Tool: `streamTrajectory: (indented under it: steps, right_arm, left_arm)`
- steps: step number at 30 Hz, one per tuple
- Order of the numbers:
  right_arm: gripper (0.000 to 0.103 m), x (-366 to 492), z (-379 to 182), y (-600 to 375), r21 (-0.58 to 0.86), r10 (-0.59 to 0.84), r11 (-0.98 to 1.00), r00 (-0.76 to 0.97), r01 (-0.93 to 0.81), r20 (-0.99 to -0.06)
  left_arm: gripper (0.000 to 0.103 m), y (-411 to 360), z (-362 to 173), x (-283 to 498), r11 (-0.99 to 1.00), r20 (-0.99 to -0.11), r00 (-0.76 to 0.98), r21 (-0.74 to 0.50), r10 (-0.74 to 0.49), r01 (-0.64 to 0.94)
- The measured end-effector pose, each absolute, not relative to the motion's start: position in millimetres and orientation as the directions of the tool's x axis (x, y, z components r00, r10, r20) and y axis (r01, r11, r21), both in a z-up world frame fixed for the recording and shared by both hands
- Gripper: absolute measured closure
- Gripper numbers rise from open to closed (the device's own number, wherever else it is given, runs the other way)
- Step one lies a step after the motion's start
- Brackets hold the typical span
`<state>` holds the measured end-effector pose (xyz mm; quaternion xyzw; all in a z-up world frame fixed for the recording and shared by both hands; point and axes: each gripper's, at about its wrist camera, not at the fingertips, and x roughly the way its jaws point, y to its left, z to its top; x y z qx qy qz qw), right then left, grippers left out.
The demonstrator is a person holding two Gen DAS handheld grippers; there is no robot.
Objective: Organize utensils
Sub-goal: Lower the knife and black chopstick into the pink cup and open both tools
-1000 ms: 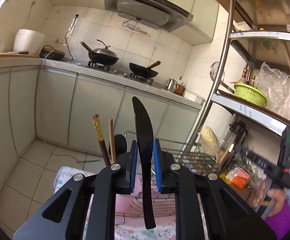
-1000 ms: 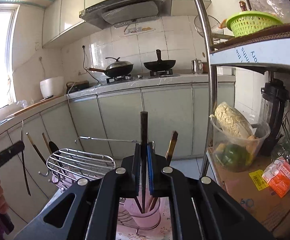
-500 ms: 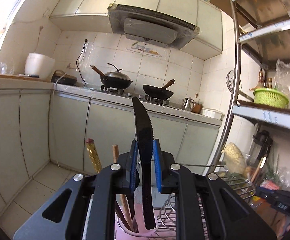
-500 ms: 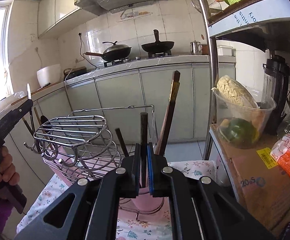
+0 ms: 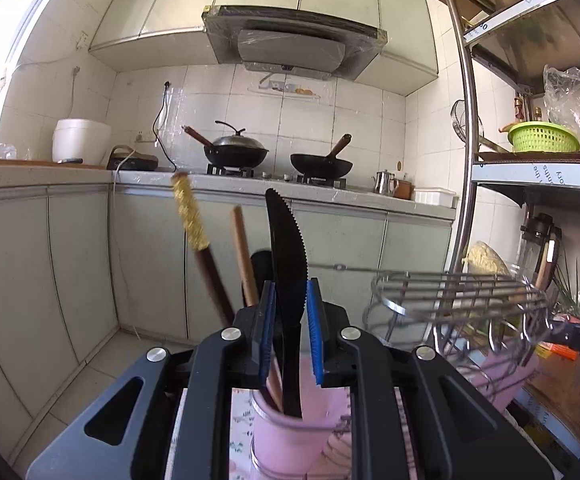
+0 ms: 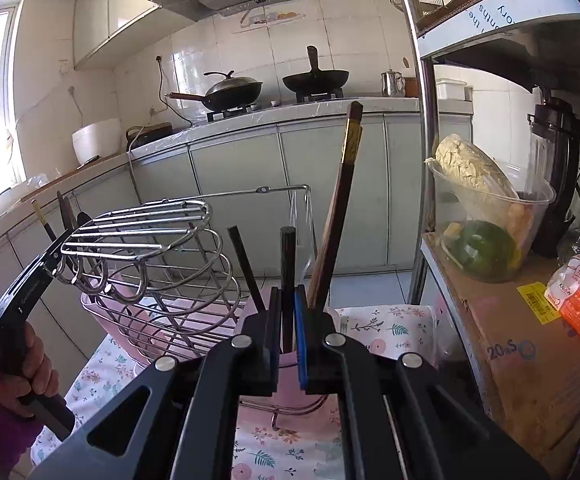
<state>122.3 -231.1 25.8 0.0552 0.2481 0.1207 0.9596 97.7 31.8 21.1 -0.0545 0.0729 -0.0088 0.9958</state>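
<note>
Left claw (image 5: 288,330) gripping knife (image 5: 286,280); right claw (image 6: 288,322) gripping chopstick (image 6: 287,276)

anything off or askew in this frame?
Only minor: the black knife goes into the pink cup handle-first, its serrated blade pointing up. The chopsticks in that cup lean left, not upright. No spill or damage visible.

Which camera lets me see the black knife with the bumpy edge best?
The left wrist view. There the black knife stands upright and close between the left gripper's blue pads, serrated edge clear, its lower end in the pink cup. The right wrist view shows only a small dark sliver of it far left.
</note>
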Motion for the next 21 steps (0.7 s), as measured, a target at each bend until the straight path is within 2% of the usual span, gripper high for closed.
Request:
streamTrajectory:
  steps: [11,18,20,21]
  right_arm:
    - [0.097,122.6,19.6,-228.9,0.171,0.257,0.965,0.829,-0.197,-0.496]
    - [0.096,121.9,14.4,-225.1,0.177,0.273,0.961,0.809,-0.210,-0.521]
    - [0.095,121.2,14.0,-222.8,0.169,0.272,0.962,0.808,-0.214,-0.523]
    - [0.093,119.4,14.4,-220.8,0.166,0.271,0.962,0.808,-0.215,-0.523]
  left_arm:
    - [0.088,45.5,-13.0,95.3,0.987,-0.282,0.958,-0.159,-0.054,0.009]
    - [0.087,45.9,-12.9,96.0,0.988,-0.300,0.952,-0.151,-0.056,0.011]
    - [0.085,46.0,-11.1,96.8,0.989,-0.311,0.949,-0.149,-0.058,0.011]
    - [0.078,45.7,-9.8,97.9,0.988,-0.317,0.947,-0.151,-0.060,0.012]
